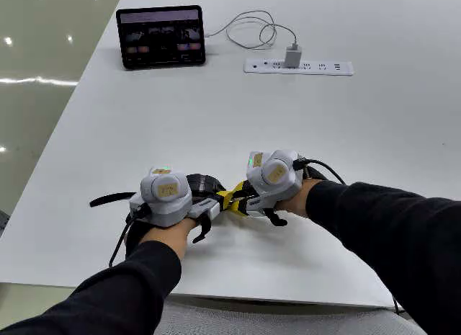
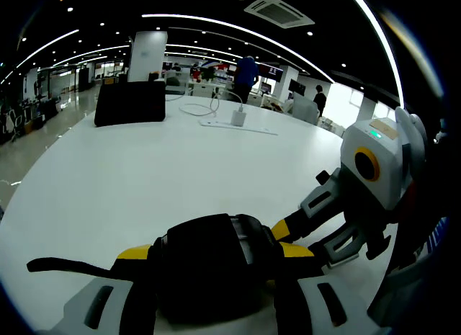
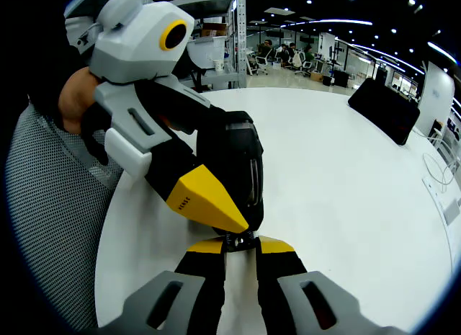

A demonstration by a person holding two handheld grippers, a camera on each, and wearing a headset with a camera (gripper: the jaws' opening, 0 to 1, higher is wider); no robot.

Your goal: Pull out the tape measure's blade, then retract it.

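I have the white worktop (image 1: 216, 112) under both hands. A tablet (image 1: 160, 35) stands near its far left corner, and a power strip (image 1: 299, 66) lies along the far edge with 1 charger (image 1: 292, 55) plugged in and a looped cable (image 1: 248, 29) behind it.

Both claws meet by the near edge. My left gripper (image 2: 215, 257) is clamped on the tape (image 3: 238, 162), 1 yellow-tipped jaw on each side of the black case, which sits just above the worktop. My right gripper (image 3: 240, 247) comes in from the right. Its 2 jaws are drawn narrow at the mouth of the case and pinch a small dark blade tip (image 3: 241, 239), with almost no blade showing. A black strap (image 1: 112, 199) trails from the case toward the left edge.
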